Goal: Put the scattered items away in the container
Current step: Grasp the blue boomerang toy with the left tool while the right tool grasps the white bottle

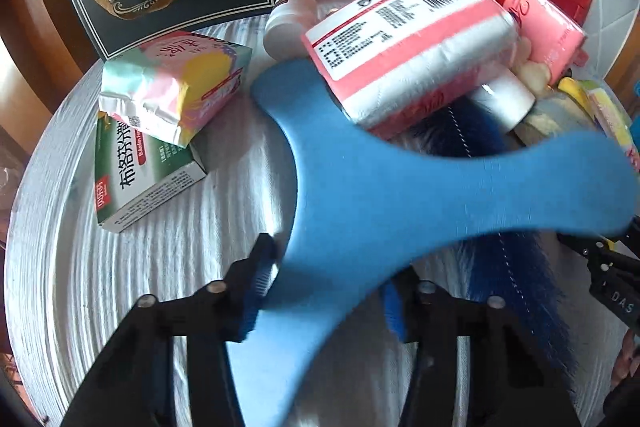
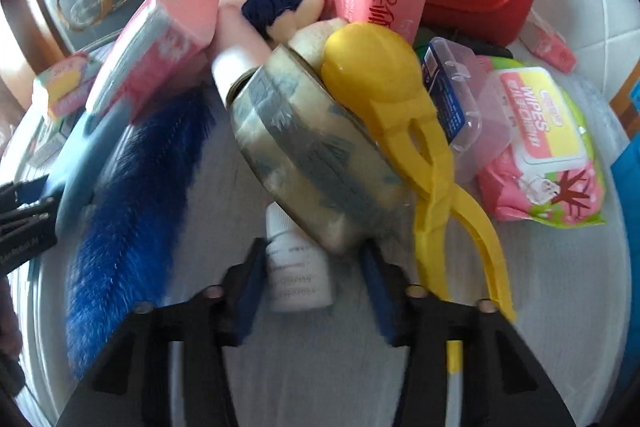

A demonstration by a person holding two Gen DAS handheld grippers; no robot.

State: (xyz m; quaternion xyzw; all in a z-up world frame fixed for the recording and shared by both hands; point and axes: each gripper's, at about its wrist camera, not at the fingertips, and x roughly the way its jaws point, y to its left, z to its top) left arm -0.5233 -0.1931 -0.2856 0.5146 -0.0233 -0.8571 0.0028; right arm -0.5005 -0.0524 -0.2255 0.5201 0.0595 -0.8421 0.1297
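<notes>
**Two Grips Taken on a Crowded Tabletop**

A blue boomerang [image 1: 380, 195] is clamped by the left gripper [image 1: 328, 291], a tape roll [image 2: 308, 151] by the right gripper [image 2: 312, 287], presumably for lifting toward the container, which cannot be identified.

Both tongs are tipped steeply downward. The left tongs [image 1: 326, 287] have their blue pads [image 1: 256, 291] squeezed onto the stem of a flat blue Y-shaped piece [image 1: 384, 195] that fans out ahead of them. The right tongs [image 2: 312, 287] are narrowed around a small white bottle [image 2: 296, 267]; whether the pads [image 2: 250, 291] actually press it, can't tell. Off to the right tongs' left side, the other tool's black body pokes in.
</notes>
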